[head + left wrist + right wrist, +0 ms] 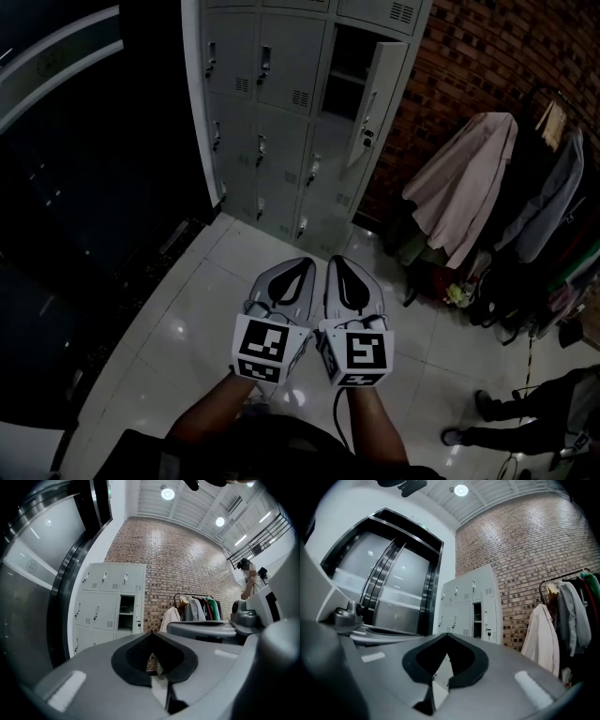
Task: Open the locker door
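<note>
A grey locker bank (pixel 272 103) stands ahead on the far side of the floor. One upper door (pixel 377 103) at its right end hangs open, showing a dark shelved compartment (pixel 345 70); the other doors are closed. Both grippers are held side by side low in the head view, well short of the lockers. The left gripper (pixel 303 264) is shut and holds nothing, and the right gripper (pixel 336 261) is shut and empty too. In the left gripper view the lockers (pixel 105 604) lie left of the shut left gripper (pixel 151 633). In the right gripper view the open door (pixel 490 616) is above the right gripper (pixel 446 635).
A brick wall (pixel 469 56) runs right of the lockers. A clothes rack with coats (pixel 469 187) stands at the right, with bags under it. Dark lift doors (pixel 75 141) fill the left. A person's legs and shoes (pixel 487 412) show at the bottom right on the white tiled floor (pixel 187 319).
</note>
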Demonstrator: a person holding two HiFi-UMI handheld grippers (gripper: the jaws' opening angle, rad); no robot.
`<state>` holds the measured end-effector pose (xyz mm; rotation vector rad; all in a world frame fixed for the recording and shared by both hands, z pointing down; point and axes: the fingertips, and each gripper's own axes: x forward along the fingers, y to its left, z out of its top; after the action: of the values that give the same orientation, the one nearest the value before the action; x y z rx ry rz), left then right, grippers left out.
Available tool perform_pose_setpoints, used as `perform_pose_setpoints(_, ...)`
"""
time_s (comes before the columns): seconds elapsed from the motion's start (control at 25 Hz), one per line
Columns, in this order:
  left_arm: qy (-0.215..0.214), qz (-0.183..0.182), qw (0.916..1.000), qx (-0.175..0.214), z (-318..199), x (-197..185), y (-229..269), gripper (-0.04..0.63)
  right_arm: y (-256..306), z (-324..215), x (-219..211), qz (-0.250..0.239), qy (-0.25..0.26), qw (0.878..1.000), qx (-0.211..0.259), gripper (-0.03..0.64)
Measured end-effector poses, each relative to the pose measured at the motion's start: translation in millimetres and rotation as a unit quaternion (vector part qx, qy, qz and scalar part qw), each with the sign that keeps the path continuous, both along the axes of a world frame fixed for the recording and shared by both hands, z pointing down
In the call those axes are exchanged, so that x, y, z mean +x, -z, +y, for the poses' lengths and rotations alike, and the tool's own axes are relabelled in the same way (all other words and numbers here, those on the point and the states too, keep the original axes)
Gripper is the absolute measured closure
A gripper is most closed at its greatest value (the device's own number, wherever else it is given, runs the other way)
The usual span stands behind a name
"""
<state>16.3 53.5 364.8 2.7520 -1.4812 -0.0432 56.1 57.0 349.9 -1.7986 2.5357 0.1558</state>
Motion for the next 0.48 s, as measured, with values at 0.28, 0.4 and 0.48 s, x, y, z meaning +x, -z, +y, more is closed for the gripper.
perform_pose_setpoints(0.28, 0.003, 0.000, 0.9999, 0.010, 17, 14, 8, 0.591, 2, 17, 15, -0.001, 0.002, 1.000, 0.003, 0.617)
perform_pose_setpoints(0.4, 0.005, 0.000, 0.9999, 0.011, 21, 17, 7, 0.591, 3, 21, 18, -0.001, 0.004, 1.000, 0.005, 0.617)
perform_pose_setpoints(0.48, 0.007, -0.001, 0.9999, 0.011, 23, 18, 7, 0.591, 3, 23, 20, 0.000, 0.005, 1.000, 0.006, 0.617)
